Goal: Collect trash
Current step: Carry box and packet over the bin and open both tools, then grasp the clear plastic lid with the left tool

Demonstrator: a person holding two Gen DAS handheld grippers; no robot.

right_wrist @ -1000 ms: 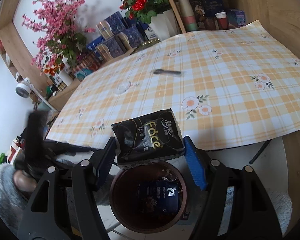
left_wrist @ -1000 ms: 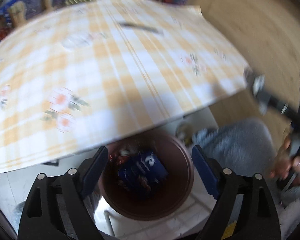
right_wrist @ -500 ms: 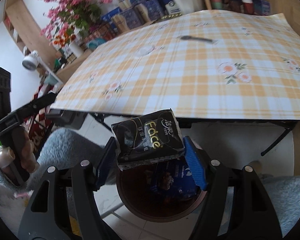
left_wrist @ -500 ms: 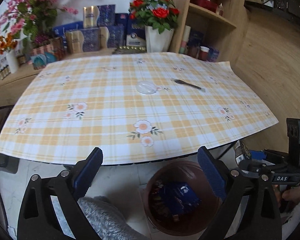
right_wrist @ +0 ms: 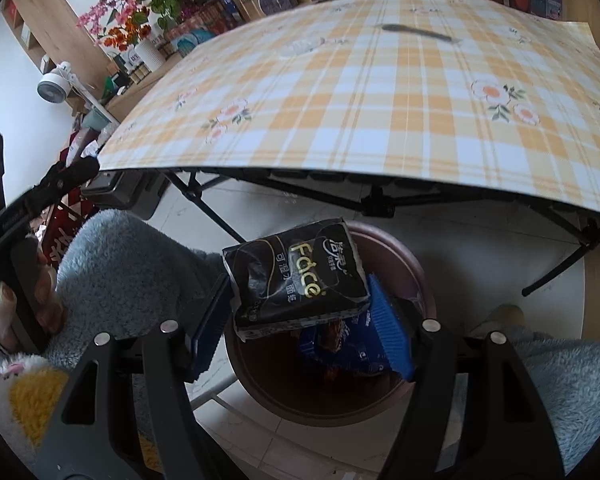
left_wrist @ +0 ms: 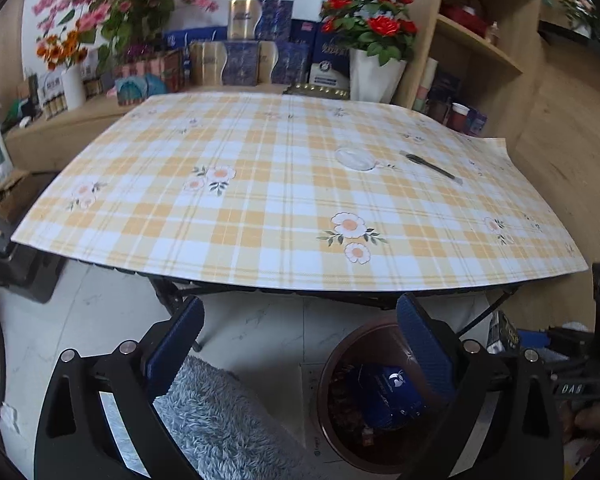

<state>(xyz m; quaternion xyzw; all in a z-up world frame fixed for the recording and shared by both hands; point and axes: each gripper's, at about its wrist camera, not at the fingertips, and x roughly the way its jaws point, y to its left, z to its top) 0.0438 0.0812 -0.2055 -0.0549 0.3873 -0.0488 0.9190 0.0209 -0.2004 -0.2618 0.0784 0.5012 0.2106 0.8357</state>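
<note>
There are two grippers. The right gripper (right_wrist: pixel 298 312) has its two blue pads squeezed on one black tissue pack (right_wrist: pixel 296 274) with yellow letters, and it holds the pack right over one round brown bin (right_wrist: pixel 404 256) on the floor. The pack sits at about 12 o'clock from the gripper, and the bin's open mouth is just under it. Inside the bin I can count one blue wrapper (right_wrist: pixel 360 354) and some brown bits, too mixed up to count. The left gripper (left_wrist: pixel 298 354) has its two blue pads wide apart with nothing between them. In its view the bin is at about 4 o'clock, partly behind the right pad, with the blue wrapper lying in it. One table with a yellow checked cloth (left_wrist: pixel 284 200) fills the top half at 12 o'clock. On the cloth there are two things: one clear round lid (left_wrist: pixel 354 159) and one dark thin tool (left_wrist: pixel 430 166), near each other at about 1 o'clock. Behind the table stand two bunches of flowers, one pink (left_wrist: pixel 100 4) at 11 o'clock and one red (left_wrist: pixel 370 12) at 12 o'clock. A fluffy blue sleeve (right_wrist: pixel 112 272) shows at 9 o'clock in the right view
</note>
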